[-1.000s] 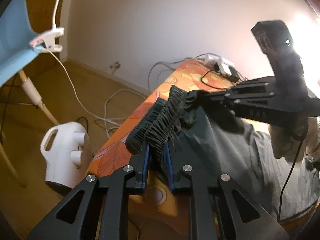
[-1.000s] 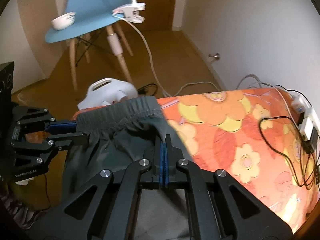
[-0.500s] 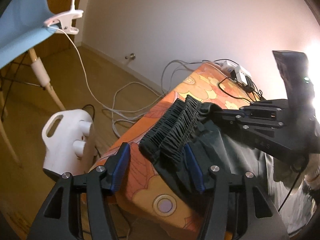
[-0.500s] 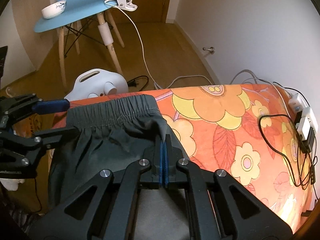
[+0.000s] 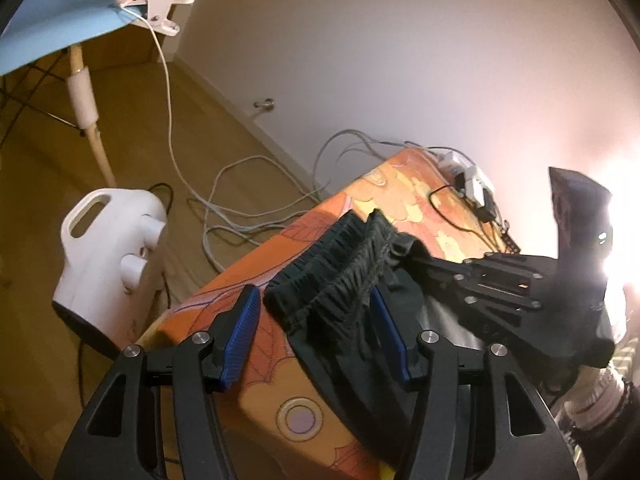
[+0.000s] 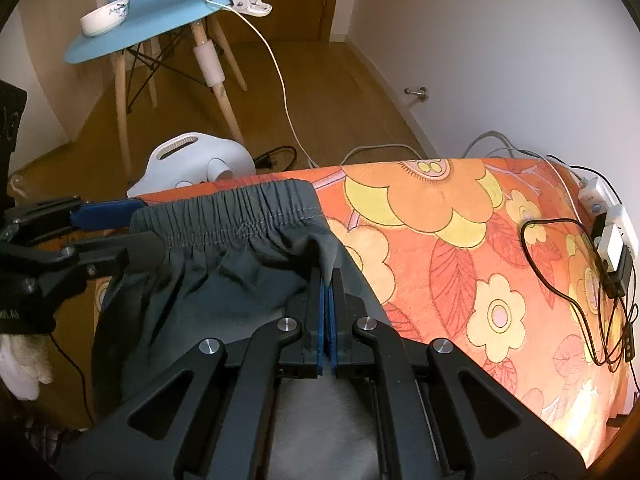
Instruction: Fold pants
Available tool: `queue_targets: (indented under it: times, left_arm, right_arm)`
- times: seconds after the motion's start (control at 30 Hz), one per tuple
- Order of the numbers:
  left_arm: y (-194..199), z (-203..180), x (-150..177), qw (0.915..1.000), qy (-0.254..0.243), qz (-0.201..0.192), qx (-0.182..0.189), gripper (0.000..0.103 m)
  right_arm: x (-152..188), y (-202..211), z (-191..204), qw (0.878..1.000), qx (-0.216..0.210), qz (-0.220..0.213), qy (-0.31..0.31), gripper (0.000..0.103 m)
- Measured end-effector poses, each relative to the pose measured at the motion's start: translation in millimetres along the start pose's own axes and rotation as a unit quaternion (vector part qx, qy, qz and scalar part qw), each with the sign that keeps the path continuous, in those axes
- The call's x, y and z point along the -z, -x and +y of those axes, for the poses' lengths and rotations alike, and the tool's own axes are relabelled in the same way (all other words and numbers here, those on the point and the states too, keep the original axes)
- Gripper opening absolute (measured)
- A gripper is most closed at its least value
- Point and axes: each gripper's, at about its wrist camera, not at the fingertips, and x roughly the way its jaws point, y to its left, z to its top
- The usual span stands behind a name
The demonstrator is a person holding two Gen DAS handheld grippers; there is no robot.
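Here the pants (image 6: 224, 264) lie with their waistband (image 6: 236, 216) along the table's (image 6: 460, 248) end edge, the right gripper (image 6: 327, 280) clamped on fabric, apparently to anchor it, while the left gripper (image 5: 316, 320) straddles the waistband, tongs apart.

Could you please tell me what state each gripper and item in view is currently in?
left gripper: open, fingers either side of the waistband.
right gripper: shut on the pants.
pants: lying on the floral table, waistband bunched.
bowl: upright on the blue chair.
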Motion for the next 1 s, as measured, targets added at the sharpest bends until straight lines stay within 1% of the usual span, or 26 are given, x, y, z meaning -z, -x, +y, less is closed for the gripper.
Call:
queue_targets:
  times: [0.1,0.17,0.2,0.23,0.27,0.33,0.43,0.47,0.5,0.53,0.57,0.63,0.7,0.73,0.77,0.8,0.83,0.93,1.0]
  left_arm:
    - [-3,-10,2,0.9994,-0.027,-0.007,-0.022,0.056]
    - [-5,-13,3,0.9987,-0.036,-0.012,-0.032,0.056]
    - [-6,-13,3,0.9986,-0.037,-0.016,-0.035,0.051]
    - [-6,-13,3,0.9984,-0.038,-0.018,-0.038,0.036]
    - [-8,-12,4,0.9983,-0.037,-0.018,-0.04,0.033]
    - [-8,-10,5,0.9984,-0.036,-0.025,-0.036,0.023]
    - [-5,-13,7,0.9976,-0.046,-0.039,-0.033,0.019]
    - [-3,-15,9,0.997,-0.054,-0.044,-0.034,0.018]
    - [-2,-18,10,0.9961,-0.062,-0.05,-0.036,0.018]
    - [-1,-20,11,0.9957,-0.067,-0.054,-0.034,0.018]
    - [1,-22,13,0.995,-0.074,-0.058,-0.033,0.017]
    - [3,-28,17,0.9932,-0.088,-0.067,-0.037,0.017]
    - [5,-34,22,0.9909,-0.105,-0.075,-0.039,0.017]
    - [6,-37,25,0.9897,-0.112,-0.08,-0.038,0.017]
    - [8,-41,28,0.9878,-0.124,-0.086,-0.039,0.017]
    - [10,-46,32,0.9855,-0.137,-0.091,-0.042,0.017]
    - [12,-50,35,0.9833,-0.148,-0.097,-0.042,0.017]
    - [15,-63,44,0.9759,-0.185,-0.106,-0.047,0.016]
    - [14,-67,47,0.9738,-0.194,-0.108,-0.049,0.016]
  right_arm:
    - [0,1,-5,1.0,-0.01,-0.002,-0.016,0.002]
    - [1,1,-5,1.0,-0.011,-0.001,-0.016,0.002]
    - [1,1,-5,1.0,-0.012,0.001,-0.014,0.002]
    - [1,1,-4,1.0,-0.014,0.002,-0.014,0.002]
    - [1,1,-4,1.0,-0.017,0.004,-0.016,0.002]
    - [1,1,-4,1.0,-0.018,0.004,-0.02,0.002]
    - [1,3,-4,1.0,-0.019,0.007,-0.023,0.002]
    - [0,4,-4,1.0,-0.017,0.011,-0.024,0.004]
    - [0,8,-6,0.999,-0.013,0.013,-0.029,0.009]
    - [-1,14,-8,0.999,-0.013,0.009,-0.039,0.024]
    - [-2,20,-10,0.999,-0.016,0.004,-0.051,0.043]
    - [-5,37,-16,0.995,-0.042,-0.006,-0.087,0.063]
    - [-10,44,-21,0.989,-0.077,-0.002,-0.122,0.065]
    - [-14,42,-24,0.984,-0.101,0.01,-0.146,0.065]
    - [-16,39,-26,0.979,-0.116,0.02,-0.164,0.065]
    - [-20,32,-30,0.971,-0.135,0.037,-0.192,0.065]
    - [-21,27,-31,0.966,-0.147,0.049,-0.208,0.065]
    - [-27,7,-28,0.952,-0.173,0.088,-0.236,0.065]
    - [-31,-5,-22,0.951,-0.169,0.104,-0.237,0.065]
